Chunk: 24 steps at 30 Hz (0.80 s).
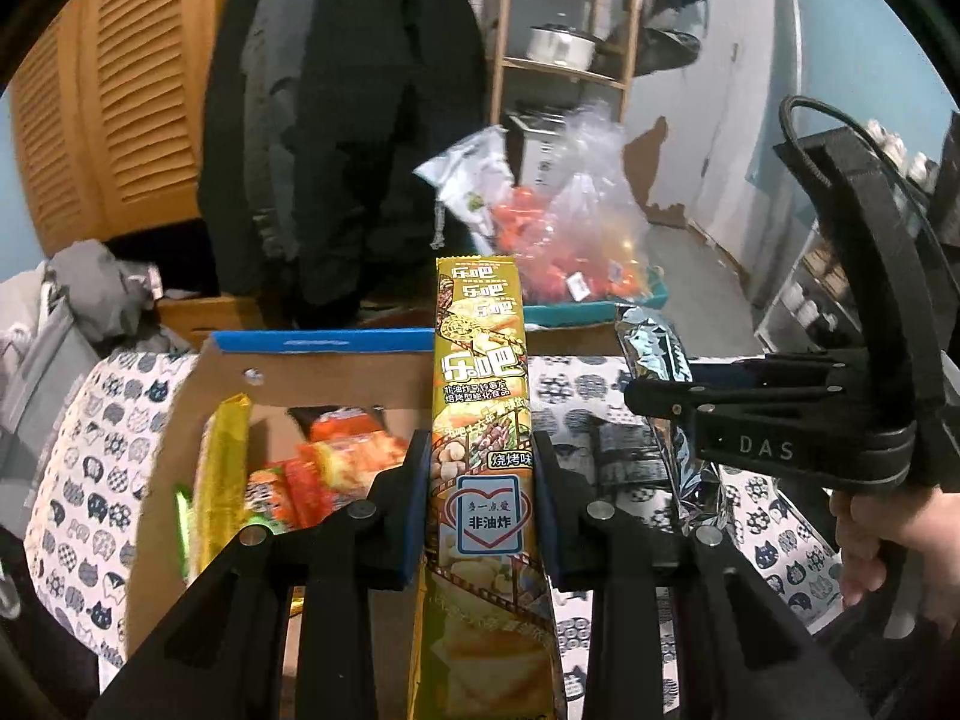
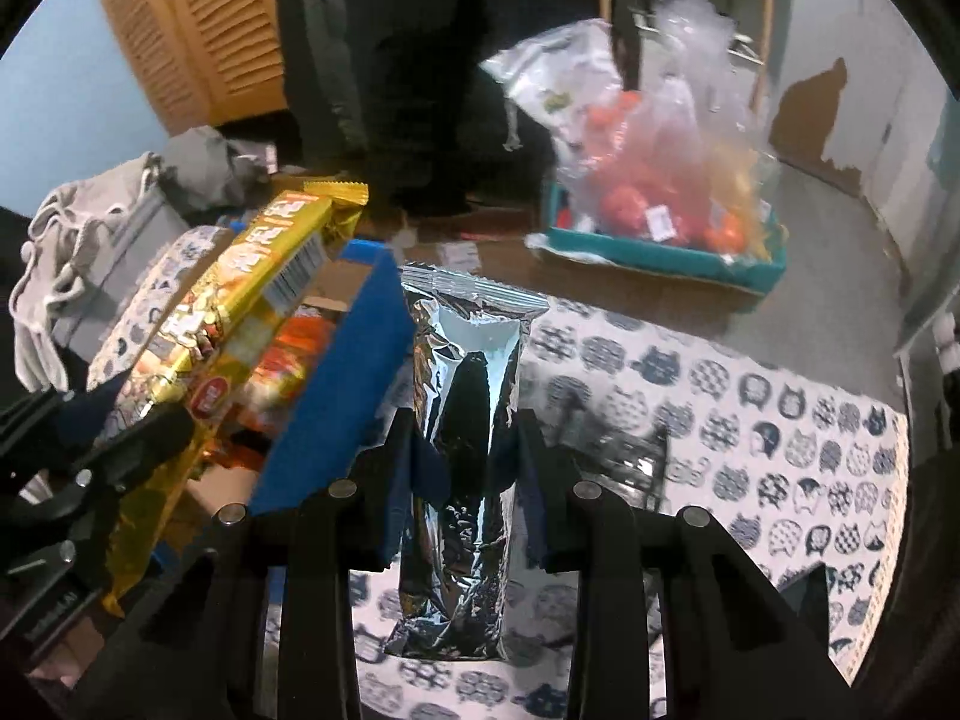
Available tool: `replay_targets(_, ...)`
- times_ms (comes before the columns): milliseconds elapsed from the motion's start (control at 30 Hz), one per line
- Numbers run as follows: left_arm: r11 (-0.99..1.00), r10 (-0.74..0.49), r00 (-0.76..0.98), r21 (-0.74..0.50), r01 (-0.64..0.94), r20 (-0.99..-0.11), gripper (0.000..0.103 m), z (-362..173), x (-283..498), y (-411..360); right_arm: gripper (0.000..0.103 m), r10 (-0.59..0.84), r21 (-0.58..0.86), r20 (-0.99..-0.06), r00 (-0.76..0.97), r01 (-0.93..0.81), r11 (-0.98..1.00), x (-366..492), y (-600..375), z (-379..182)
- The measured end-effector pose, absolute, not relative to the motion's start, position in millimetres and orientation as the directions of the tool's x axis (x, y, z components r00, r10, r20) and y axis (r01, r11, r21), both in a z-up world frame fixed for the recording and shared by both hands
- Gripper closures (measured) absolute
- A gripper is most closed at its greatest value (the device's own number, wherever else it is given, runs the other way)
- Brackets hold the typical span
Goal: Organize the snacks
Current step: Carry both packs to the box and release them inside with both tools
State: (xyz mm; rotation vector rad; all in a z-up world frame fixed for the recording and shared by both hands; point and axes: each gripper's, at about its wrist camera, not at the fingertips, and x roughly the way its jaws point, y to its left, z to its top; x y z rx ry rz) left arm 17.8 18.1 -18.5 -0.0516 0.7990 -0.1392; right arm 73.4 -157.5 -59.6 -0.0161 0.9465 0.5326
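Observation:
My left gripper (image 1: 480,480) is shut on a long yellow-gold snack pack (image 1: 480,372) that stands upright between its blue pads. It hangs over the edge of an open cardboard box (image 1: 324,378) with a blue rim, which holds several orange and gold packs. That same yellow pack (image 2: 252,300) and the left gripper (image 2: 120,462) show at the left of the right wrist view. My right gripper (image 2: 465,456) is shut on a shiny silver foil pack (image 2: 462,420), held above the cat-print cloth (image 2: 750,420). In the left wrist view the right gripper (image 1: 654,405) and silver pack (image 1: 660,360) sit at the right.
A teal tray (image 2: 660,255) at the back holds clear plastic bags with orange snacks. Beyond it stand a person in dark clothes (image 1: 336,120), a wooden shelf (image 1: 564,60) and a louvred wooden door (image 1: 120,90). Grey cloth (image 1: 90,288) lies piled at the left. A hand (image 1: 888,552) holds the right gripper's handle.

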Motion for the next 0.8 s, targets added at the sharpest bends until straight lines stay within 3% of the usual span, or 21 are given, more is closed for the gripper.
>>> replay_targets(800,0.988,-0.023,0.669,-0.119,-0.099,-0.743,0.072,-44,13,130,0.072,0.524,0.259,-0.774,0.357,-0.576,0.775,76,-24,-43)
